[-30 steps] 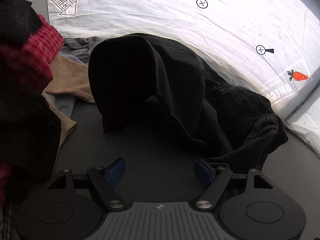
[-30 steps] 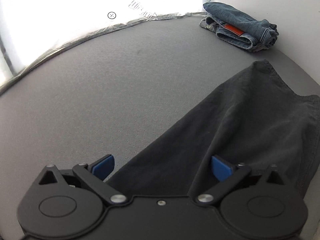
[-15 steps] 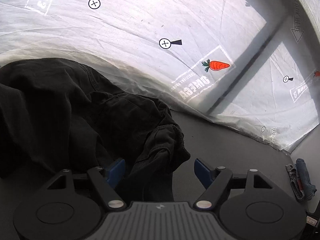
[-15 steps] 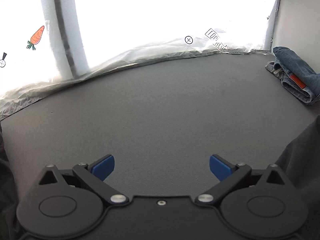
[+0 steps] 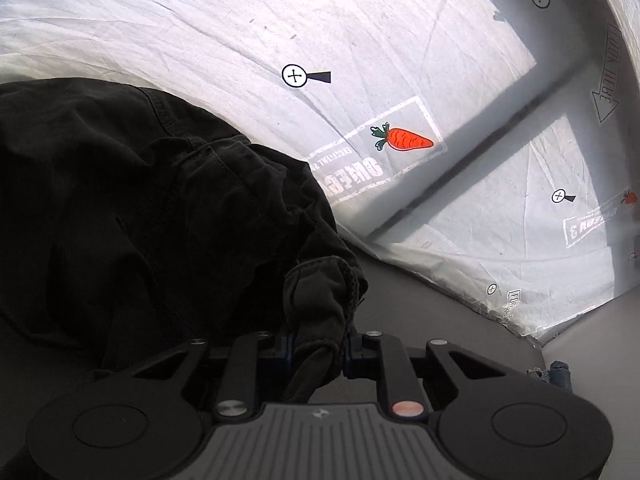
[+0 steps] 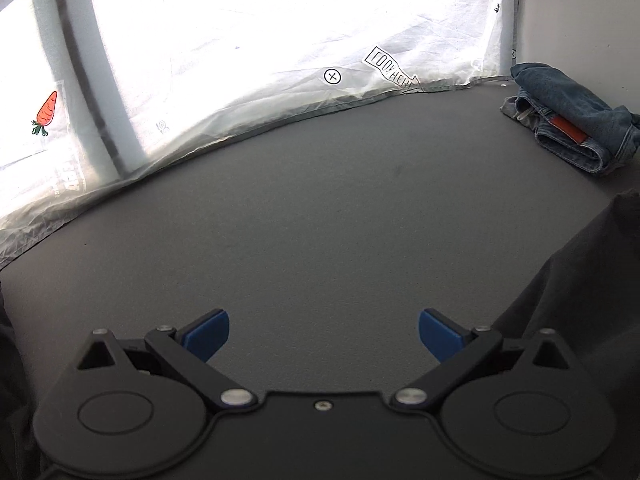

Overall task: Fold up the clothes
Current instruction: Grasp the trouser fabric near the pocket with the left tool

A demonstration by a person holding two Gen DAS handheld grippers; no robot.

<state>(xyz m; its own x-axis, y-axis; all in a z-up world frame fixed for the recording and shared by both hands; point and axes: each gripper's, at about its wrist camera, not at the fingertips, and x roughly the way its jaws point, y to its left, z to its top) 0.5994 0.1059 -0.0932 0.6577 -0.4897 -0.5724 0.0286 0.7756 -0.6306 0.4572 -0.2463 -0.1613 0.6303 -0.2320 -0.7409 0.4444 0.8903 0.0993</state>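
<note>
Where its two jaws press together on a bunched hem, the left gripper [image 5: 319,354] pinches the black garment [image 5: 160,208], a twist of cloth squeezed between them and hanging down toward the camera; a hold on an edge like this would suit lifting or pulling the piece out flat. Ahead and to the left of those jaws the rest of the garment lies heaped and rumpled on the grey table [image 5: 432,320], not folded in any tidy way. Beyond it rises the white printed sheet [image 5: 360,40] with its carrot sticker [image 5: 404,139]. The right gripper [image 6: 323,330] has its jaws spread wide with nothing between them, only bare grey surface ahead, so it seems free to take a second hold. To the right of its jaws a dark flap of cloth [image 6: 580,300] drapes at the picture's edge, probably the same garment, though that cannot be told for sure. Farthest off, ahead and right, a pair of folded blue jeans [image 6: 568,120] sits against the wall, set aside from the working space.
</note>
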